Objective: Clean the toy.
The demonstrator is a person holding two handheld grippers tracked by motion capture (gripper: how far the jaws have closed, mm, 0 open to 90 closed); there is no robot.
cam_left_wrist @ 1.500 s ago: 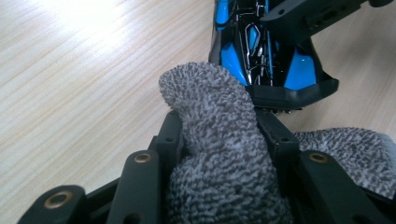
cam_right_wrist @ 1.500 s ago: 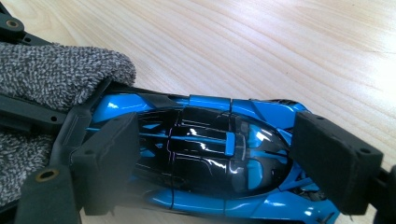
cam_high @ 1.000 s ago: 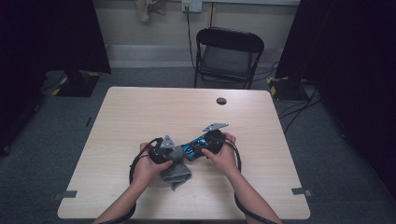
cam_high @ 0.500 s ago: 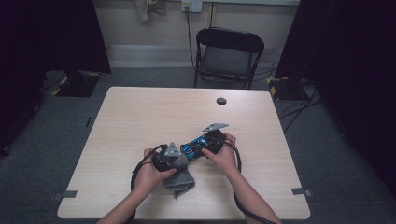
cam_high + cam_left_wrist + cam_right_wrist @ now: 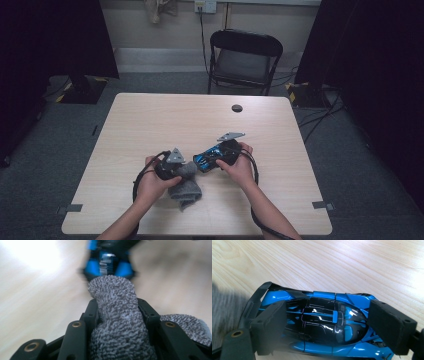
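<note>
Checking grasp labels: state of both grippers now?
Left gripper: closed on the grey cloth.
Right gripper: closed on the blue toy car.

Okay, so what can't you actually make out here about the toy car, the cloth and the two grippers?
- Toy car: in the right gripper view its sides are covered by the right gripper, and the bottom edge cuts it off.
- Toy car in the left gripper view: blurred, partly behind the grey cloth.
- Cloth in the high view: part hidden under the left gripper.
- Small dark round thing: too small to identify.
</note>
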